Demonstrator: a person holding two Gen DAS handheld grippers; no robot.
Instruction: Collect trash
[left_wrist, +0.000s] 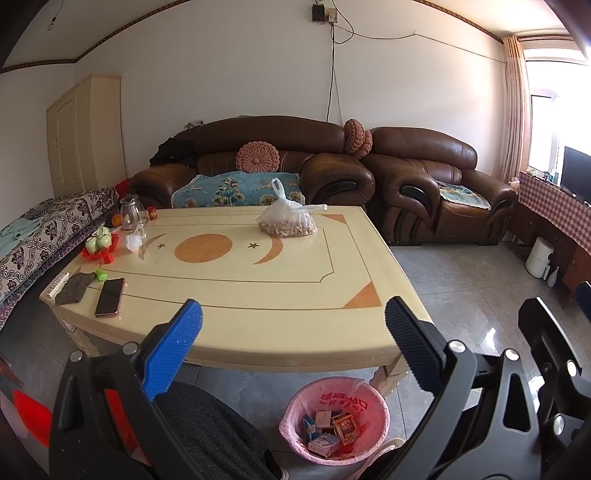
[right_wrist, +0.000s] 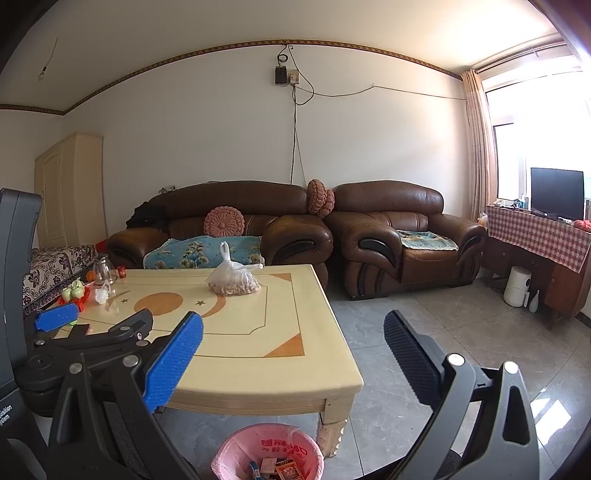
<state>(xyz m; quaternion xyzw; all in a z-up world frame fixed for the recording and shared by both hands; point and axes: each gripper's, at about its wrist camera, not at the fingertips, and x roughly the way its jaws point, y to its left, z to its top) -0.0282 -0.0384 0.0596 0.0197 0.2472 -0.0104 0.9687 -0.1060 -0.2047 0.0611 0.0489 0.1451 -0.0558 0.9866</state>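
Our left gripper (left_wrist: 293, 325) hangs released and empty above the table's (left_wrist: 258, 295) near edge; the pink bin (left_wrist: 334, 419), already holding small boxes (left_wrist: 332, 428), sits below and between both tools for easy drops. Our right gripper (right_wrist: 293, 332) also gapes, grasping nothing.

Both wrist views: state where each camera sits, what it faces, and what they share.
Left wrist: on the left claw, held open, facing the coffee table; right claw's frame at right.
Right wrist: on the right claw, open, facing the table corner and floor; left claw at left.
Shared: peanut bag, pink trash bin, sofa.
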